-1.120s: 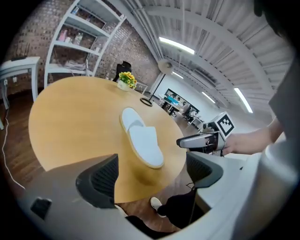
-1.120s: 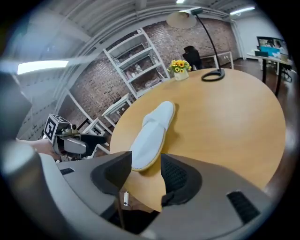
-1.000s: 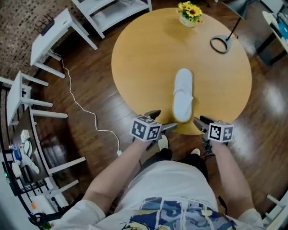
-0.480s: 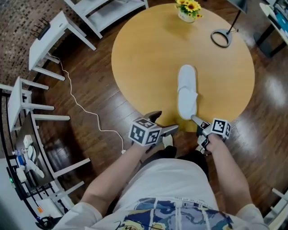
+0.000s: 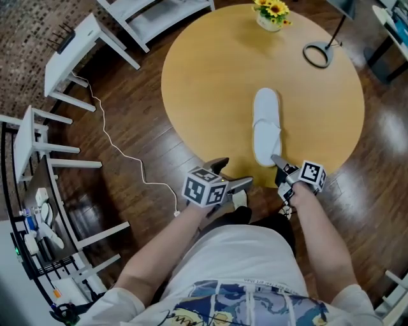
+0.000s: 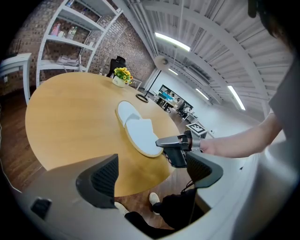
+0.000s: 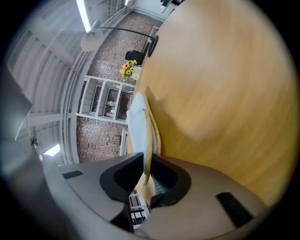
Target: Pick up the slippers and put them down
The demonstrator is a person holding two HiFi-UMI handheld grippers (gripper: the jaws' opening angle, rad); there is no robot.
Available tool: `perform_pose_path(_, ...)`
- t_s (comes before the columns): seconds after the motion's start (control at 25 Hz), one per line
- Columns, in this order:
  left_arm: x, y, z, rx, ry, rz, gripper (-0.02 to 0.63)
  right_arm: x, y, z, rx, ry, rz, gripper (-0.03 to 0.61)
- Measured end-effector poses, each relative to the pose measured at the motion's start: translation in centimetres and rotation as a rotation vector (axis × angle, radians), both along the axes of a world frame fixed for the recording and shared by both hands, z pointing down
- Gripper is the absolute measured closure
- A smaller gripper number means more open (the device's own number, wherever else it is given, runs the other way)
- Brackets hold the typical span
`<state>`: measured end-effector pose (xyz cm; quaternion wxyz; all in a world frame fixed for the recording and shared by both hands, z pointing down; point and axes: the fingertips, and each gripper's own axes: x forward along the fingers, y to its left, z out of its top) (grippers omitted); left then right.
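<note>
A single white slipper (image 5: 266,124) lies on the round wooden table (image 5: 204,70), its heel at the near edge. My right gripper (image 5: 275,160) is rolled on its side at that heel and shut on the slipper's thin sole edge (image 7: 146,140), which runs between the dark pads. The left gripper view shows the slipper (image 6: 138,129) flat on the tabletop, with the right gripper (image 6: 176,147) at its heel. My left gripper (image 5: 234,170) hangs just off the table's near edge, open with nothing between its jaws.
A pot of yellow flowers (image 5: 271,14) and a lamp's ring base (image 5: 317,54) stand at the table's far side. White shelving and stools (image 5: 83,38) stand to the left, with a white cable (image 5: 121,159) trailing over the dark wood floor.
My right gripper has rolled onto its side, moved in to the slipper's heel and closed on its edge. The left gripper has stayed where it was.
</note>
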<state>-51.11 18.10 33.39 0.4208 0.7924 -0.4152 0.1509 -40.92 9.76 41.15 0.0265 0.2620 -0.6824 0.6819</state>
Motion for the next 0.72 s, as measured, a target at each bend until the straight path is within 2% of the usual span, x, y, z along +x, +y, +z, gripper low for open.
perform_pose_path(0.24, 0.1, 0.3, 0.0, 0.008, 0.005, -0.005, 0.16, 0.8, 0.1, -2.2, 0.135, 0.04, -0.092, 0.528)
perform_pose_path(0.4, 0.5, 0.2, -0.2, 0.021, 0.012, 0.011, 0.16, 1.6, 0.6, -4.0, 0.183, 0.057, -0.126, 0.529)
perform_pose_path(0.56, 2.0, -0.3, -0.9, 0.045, 0.01, 0.029, 0.17, 4.0, 0.7, -6.5, 0.22, 0.031, -0.085, 0.529)
perform_pose_path(0.72, 5.6, -1.1, -1.8, 0.078, 0.011, 0.098, 0.17, 9.9, 0.1, -8.8, 0.251, 0.067, 0.001, 0.529)
